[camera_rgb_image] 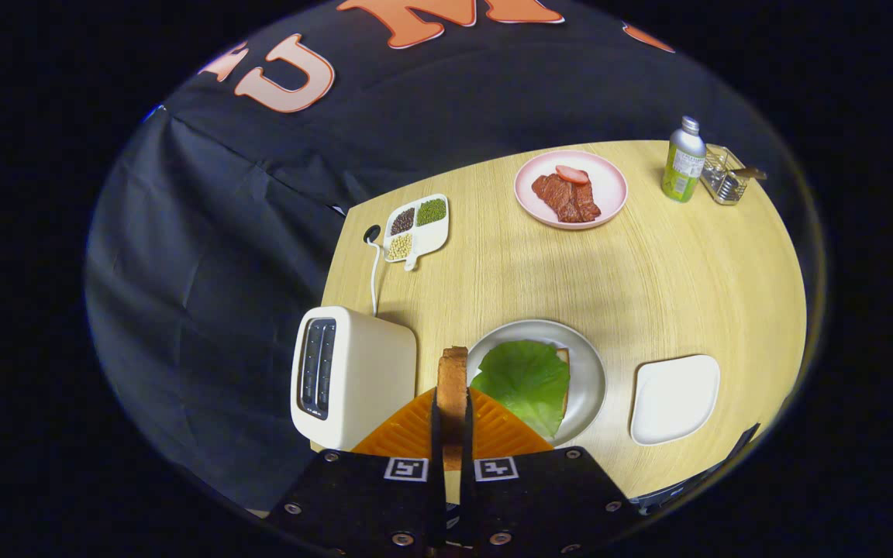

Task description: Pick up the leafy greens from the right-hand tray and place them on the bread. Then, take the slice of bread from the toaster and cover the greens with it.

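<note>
My gripper (452, 422) is shut on a slice of toasted bread (453, 384), which stands on edge between the two fingers. It hangs between the white toaster (353, 376) to the left and a grey plate (590, 372) to the right. On that plate a green leaf (524, 381) lies over a slice of bread (563, 356), of which only a corner peeks out. The toaster's slots (318, 366) look dark. Beyond the plate to the right sits a white square tray (675, 397) with nothing on it.
On the wooden table (648, 271) further off stand a pink plate (605, 190) with meat slices, a divided white dish of beans (415, 226), a bottle (684, 160) and a small clear holder (724, 177). The toaster's cord (374, 279) runs to a hole in the table.
</note>
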`<action>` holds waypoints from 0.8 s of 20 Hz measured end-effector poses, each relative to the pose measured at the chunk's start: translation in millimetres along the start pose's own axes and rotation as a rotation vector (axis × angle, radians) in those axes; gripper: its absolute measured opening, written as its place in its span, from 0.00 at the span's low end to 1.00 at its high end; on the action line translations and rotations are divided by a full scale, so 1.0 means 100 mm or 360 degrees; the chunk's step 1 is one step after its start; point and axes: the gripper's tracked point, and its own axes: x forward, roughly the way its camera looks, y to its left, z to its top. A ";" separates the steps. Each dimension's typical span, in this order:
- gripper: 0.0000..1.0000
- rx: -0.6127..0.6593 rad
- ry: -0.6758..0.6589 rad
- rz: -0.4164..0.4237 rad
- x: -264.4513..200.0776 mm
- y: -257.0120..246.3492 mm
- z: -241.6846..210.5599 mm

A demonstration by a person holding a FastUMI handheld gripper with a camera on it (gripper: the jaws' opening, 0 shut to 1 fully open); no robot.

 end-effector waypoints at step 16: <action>0.07 0.0041 0.0194 0.0309 0.69 -0.76 -0.17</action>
